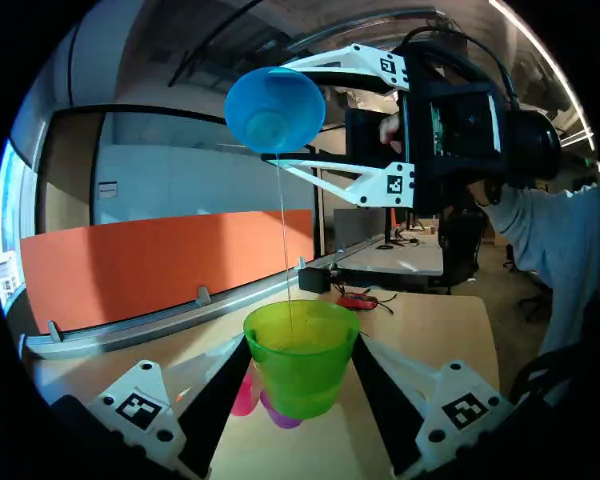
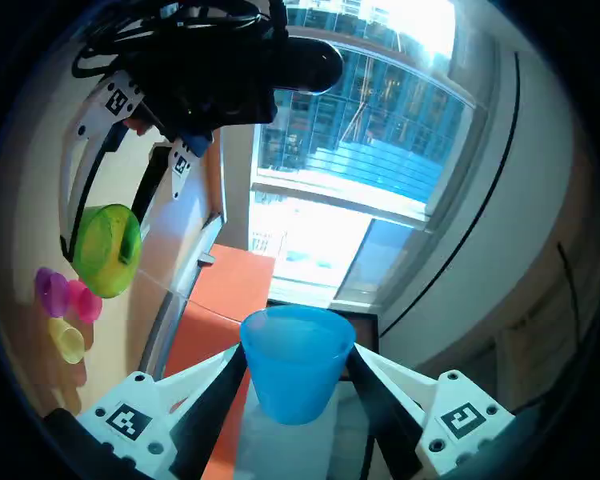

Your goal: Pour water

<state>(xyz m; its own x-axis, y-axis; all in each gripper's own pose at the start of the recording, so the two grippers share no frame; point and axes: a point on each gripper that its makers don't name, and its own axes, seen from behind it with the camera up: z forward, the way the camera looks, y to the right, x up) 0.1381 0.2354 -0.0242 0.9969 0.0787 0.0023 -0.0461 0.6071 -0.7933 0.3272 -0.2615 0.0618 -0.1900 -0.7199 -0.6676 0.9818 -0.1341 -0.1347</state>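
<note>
Water [image 1: 284, 240] falls vertically; right claw [image 2: 296, 350] grips tipped blue cup [image 1: 274, 110], left claw [image 1: 302, 342] grips upright green cup [image 1: 302, 380].

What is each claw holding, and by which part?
The left claw grips the green cup by its side walls; right claw grips the blue cup by its side walls.

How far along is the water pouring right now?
Done: the left claw grips the green cup, and the right claw grips the blue cup, tipped above it. In hand: a thin stream falls from the blue cup into the green one. Left: finishing the pour and righting the blue cup; I can't tell how much water it holds.
</note>
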